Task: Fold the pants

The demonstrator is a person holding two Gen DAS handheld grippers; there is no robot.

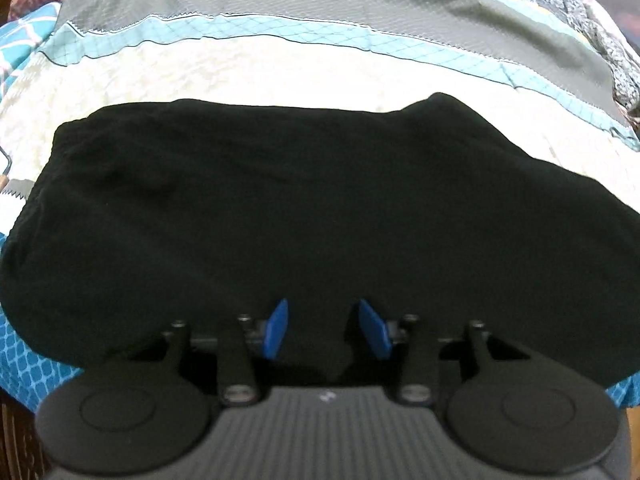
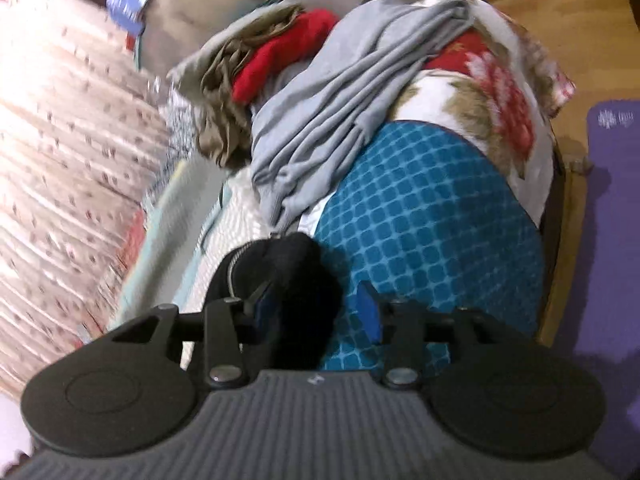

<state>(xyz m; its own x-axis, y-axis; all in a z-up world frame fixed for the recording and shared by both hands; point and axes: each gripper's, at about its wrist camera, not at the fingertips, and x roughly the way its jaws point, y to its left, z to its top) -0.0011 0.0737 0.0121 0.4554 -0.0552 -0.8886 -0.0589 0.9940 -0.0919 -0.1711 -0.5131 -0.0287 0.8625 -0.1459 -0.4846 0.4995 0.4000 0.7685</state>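
The black pants (image 1: 312, 208) lie folded in a wide flat bundle on the bed, filling the middle of the left wrist view. My left gripper (image 1: 326, 326) is open at the pants' near edge, its blue fingertips (image 1: 276, 332) over the dark cloth and holding nothing. In the right wrist view a corner of the black pants with a silver zipper (image 2: 280, 276) sits between the blue pads. My right gripper (image 2: 312, 312) is open around that corner. Whether the pads touch the cloth I cannot tell.
The bed cover has cream (image 1: 248, 76), teal (image 1: 248, 32) and grey bands. A heap of clothes lies ahead of the right gripper: a grey garment (image 2: 344, 112), a red one (image 2: 280, 60) and a teal checked cloth (image 2: 432, 216). A purple mat (image 2: 612, 240) lies at the right.
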